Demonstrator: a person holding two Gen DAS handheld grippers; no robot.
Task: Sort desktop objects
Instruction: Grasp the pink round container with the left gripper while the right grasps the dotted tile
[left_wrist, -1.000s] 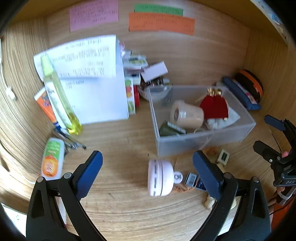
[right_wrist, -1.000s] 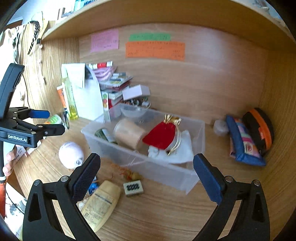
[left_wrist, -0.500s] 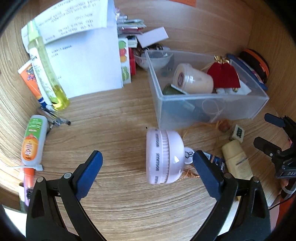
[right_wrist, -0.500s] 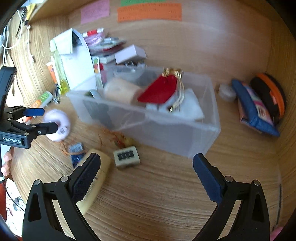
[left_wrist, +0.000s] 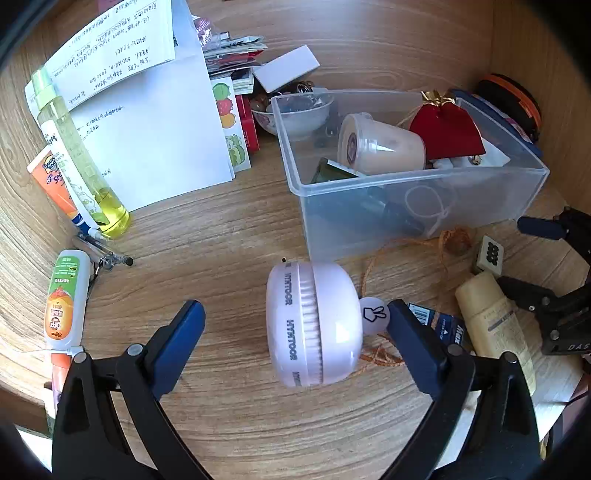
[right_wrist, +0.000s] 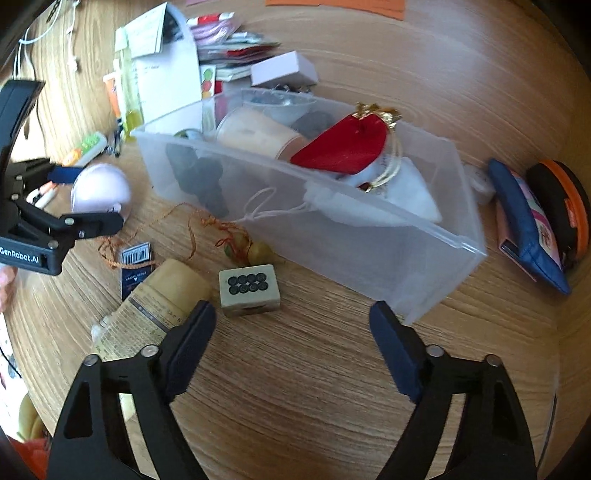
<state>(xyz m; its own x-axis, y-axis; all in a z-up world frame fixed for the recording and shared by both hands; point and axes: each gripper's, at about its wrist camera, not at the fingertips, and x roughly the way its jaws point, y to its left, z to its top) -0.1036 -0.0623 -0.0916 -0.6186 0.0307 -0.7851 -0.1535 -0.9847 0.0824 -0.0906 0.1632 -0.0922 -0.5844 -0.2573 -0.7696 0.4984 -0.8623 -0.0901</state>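
A round pale pink case (left_wrist: 314, 323) lies on the wooden desk between the open fingers of my left gripper (left_wrist: 295, 325), nearer its right finger; it also shows in the right wrist view (right_wrist: 99, 190). A clear plastic bin (left_wrist: 413, 206) holds a beige cup (left_wrist: 380, 149), a red pouch (left_wrist: 447, 133) and other items. My right gripper (right_wrist: 291, 328) is open and empty, low over the desk by the bin's front corner (right_wrist: 421, 291). A mahjong tile (right_wrist: 249, 290), a cream bottle (right_wrist: 155, 310) and a small blue packet (right_wrist: 135, 269) lie in front of the bin.
An orange cord with a bead (left_wrist: 456, 240) lies by the bin. At left are a yellow spray bottle (left_wrist: 79, 158), an orange tube (left_wrist: 55, 181), a green-labelled bottle (left_wrist: 66, 295), pens (left_wrist: 107, 254) and papers (left_wrist: 147, 110). A blue pouch (right_wrist: 528, 225) and orange-black case (right_wrist: 565, 206) sit right.
Both grippers have moved down and closer to the desk. The pink case now sits between my left fingers, and my right gripper has come nearer to the tile and the bin's corner.
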